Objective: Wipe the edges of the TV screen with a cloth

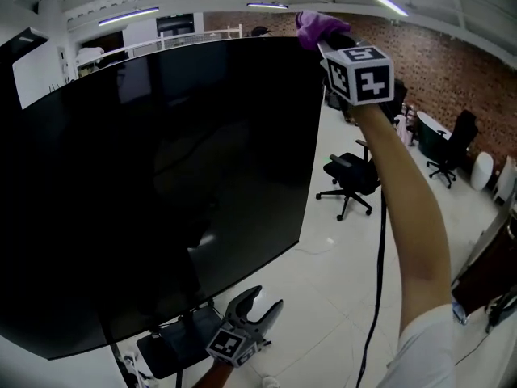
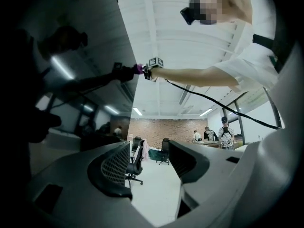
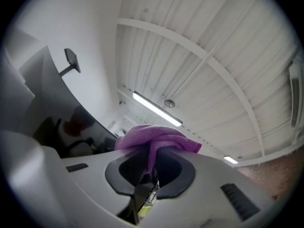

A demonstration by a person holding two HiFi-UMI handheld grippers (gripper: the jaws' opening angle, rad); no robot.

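A large black TV screen [image 1: 153,184] fills the left of the head view, tilted on its stand. My right gripper [image 1: 327,37] is raised to the screen's top right corner and is shut on a purple cloth [image 1: 317,27], which lies against that corner. In the right gripper view the purple cloth [image 3: 156,139] bulges out between the closed jaws, with the TV's dark edge [image 3: 71,122] just to the left. My left gripper [image 1: 258,309] hangs low beneath the screen's bottom edge, open and holding nothing. In the left gripper view the screen [image 2: 61,70] stands at the left, and the cloth [image 2: 137,69] meets its edge.
Black office chairs [image 1: 349,180] stand on the white floor to the right of the TV, with a brick wall [image 1: 452,63] behind. A cable [image 1: 380,257] hangs from the raised right arm. The TV stand base [image 1: 174,346] sits below the screen. People stand far off [image 2: 223,129].
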